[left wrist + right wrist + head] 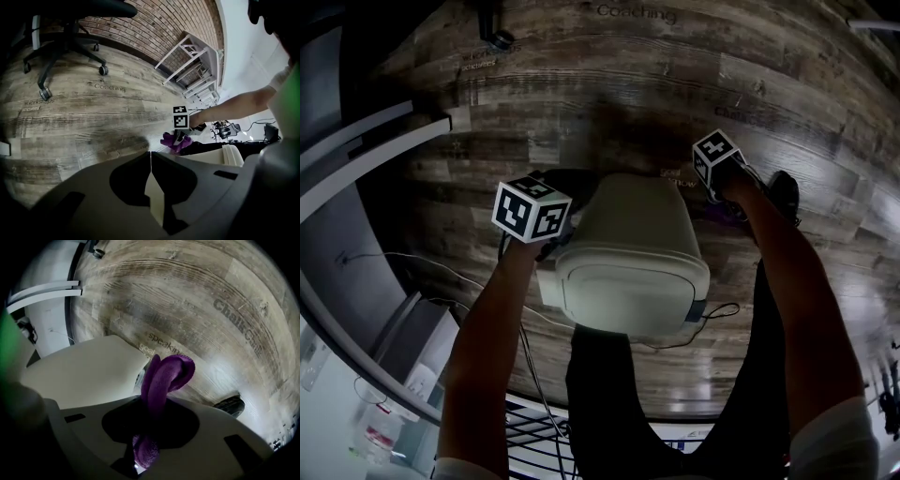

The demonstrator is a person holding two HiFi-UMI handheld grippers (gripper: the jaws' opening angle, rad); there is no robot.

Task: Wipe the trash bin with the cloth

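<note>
Bin [633,253] on floor. R gripper [153,401] jaws clamped on purple cloth [164,376], which sits just beside bin's side; contact unclear. L gripper [150,153] at bin's opposite side, jaws clenched tip-to-tip, prob steadying it. Can't tell if it pinches the bin. Wiping looks underway on one side; lid + front likely left.

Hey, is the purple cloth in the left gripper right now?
No, the purple cloth is pinched in the right gripper, beside the trash bin.
</note>
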